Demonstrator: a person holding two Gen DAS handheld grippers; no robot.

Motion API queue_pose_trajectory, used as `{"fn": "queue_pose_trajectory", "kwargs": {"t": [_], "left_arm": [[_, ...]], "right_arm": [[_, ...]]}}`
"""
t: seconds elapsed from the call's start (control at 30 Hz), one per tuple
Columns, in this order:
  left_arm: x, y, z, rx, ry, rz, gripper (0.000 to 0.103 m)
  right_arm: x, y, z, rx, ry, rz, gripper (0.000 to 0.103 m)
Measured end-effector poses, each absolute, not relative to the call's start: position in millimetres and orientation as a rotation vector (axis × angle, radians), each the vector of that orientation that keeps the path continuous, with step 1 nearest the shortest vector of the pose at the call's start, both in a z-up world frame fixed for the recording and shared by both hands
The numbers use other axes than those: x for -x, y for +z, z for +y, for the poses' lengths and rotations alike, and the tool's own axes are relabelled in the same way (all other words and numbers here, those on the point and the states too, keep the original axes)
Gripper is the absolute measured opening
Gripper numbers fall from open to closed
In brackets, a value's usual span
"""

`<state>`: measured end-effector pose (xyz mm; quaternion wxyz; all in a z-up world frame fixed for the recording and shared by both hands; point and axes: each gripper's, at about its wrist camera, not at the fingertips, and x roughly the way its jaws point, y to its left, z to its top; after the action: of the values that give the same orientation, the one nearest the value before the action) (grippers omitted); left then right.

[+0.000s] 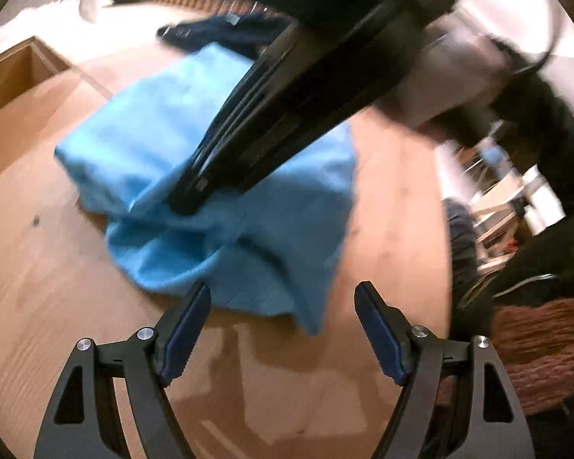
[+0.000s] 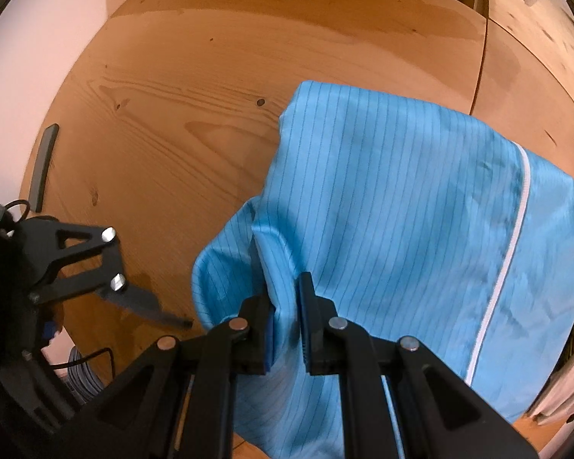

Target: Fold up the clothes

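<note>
A light blue garment (image 2: 394, 206) with thin dark stripes and a white zipper (image 2: 512, 252) lies bunched on the wooden table (image 2: 172, 114). My right gripper (image 2: 285, 302) is shut on a fold at the garment's near edge, lifting it a little. In the left wrist view the same garment (image 1: 164, 134) lies ahead, and the right gripper (image 1: 187, 201) reaches in from the upper right, pinching the cloth. My left gripper (image 1: 283, 300) is open just above the table by the garment's near hem, with nothing between its fingers. One of its fingers (image 2: 149, 306) appears left of the cloth.
A dark navy garment (image 1: 218, 30) lies behind the blue one. An open wooden box (image 1: 11, 72) stands at the left. A pinkish knitted item (image 1: 539, 348) sits off the table's right edge. A dark flat strip (image 2: 44, 164) lies near the table's left rim.
</note>
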<state>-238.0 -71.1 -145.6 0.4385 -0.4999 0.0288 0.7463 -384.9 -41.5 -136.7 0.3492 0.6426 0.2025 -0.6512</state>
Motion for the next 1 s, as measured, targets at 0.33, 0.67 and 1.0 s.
{"fn": "queue_pose_trajectory", "kwargs": {"t": [0.33,0.67,1.0], "left_arm": [[250.1,-156.0,-62.4,1.199,1.852,-0.008,0.075],[265.0,-144.5,-24.4,1.061,1.771,-0.089,0.075],[273.9,-158.9,14.6,1.099,1.677,-0.07,0.077]], "right_arm": [[387.9,-117.7,-9.1,-1.622,-1.716,0.442,0.01],[397.3,-96.9,33.2,-1.576,-1.769,0.331,0.008],[432.0,-79.1,69.1,-1.653,-1.731,0.18,0.008]]}}
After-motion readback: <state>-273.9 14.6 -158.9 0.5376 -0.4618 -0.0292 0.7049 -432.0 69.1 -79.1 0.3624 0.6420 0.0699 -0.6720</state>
